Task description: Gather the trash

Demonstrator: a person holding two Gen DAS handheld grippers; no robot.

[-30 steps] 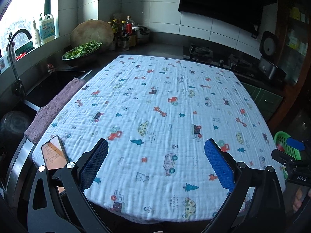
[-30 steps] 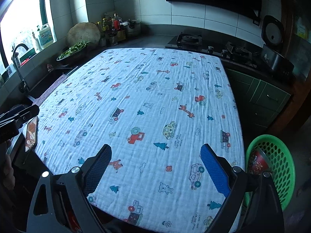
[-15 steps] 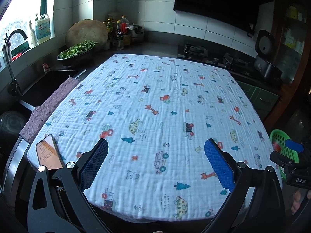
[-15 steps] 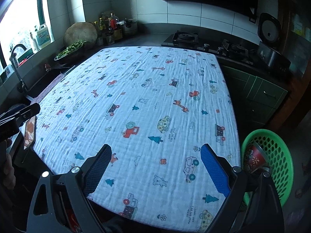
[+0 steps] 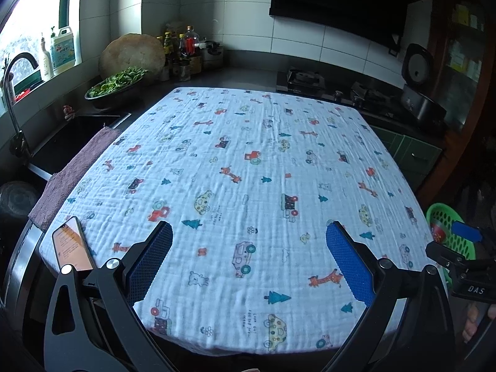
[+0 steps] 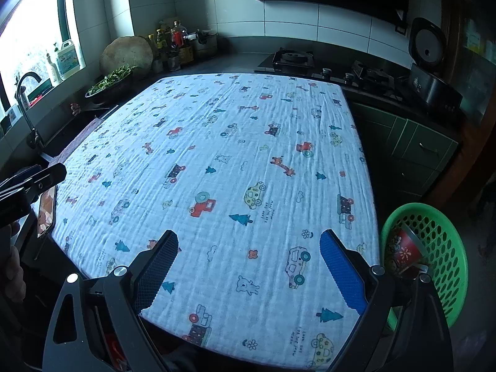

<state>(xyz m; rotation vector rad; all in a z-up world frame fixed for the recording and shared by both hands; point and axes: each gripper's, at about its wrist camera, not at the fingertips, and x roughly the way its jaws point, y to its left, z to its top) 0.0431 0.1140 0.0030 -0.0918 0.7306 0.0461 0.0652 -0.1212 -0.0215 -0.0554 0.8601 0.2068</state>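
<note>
Both grippers have pulled back from the bench [image 5: 248, 161] — more of its near edge shows now. The left gripper [image 5: 248, 260] and right gripper [image 6: 248, 266] hold their jaws apart, empty. The trash — a red cup [image 6: 403, 254] — sits in the green basket [image 6: 446, 248] at lower right; collection looks finished.

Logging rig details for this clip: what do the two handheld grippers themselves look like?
Both match: the left gripper and right gripper each have black angular arms with cut-out openings and silver round pivot screws, ending in two flat fingers faced with blue textured pads. In the left wrist view, the other gripper's black body shows white lettering "DAS". No cables or sleeves are visible.
</note>
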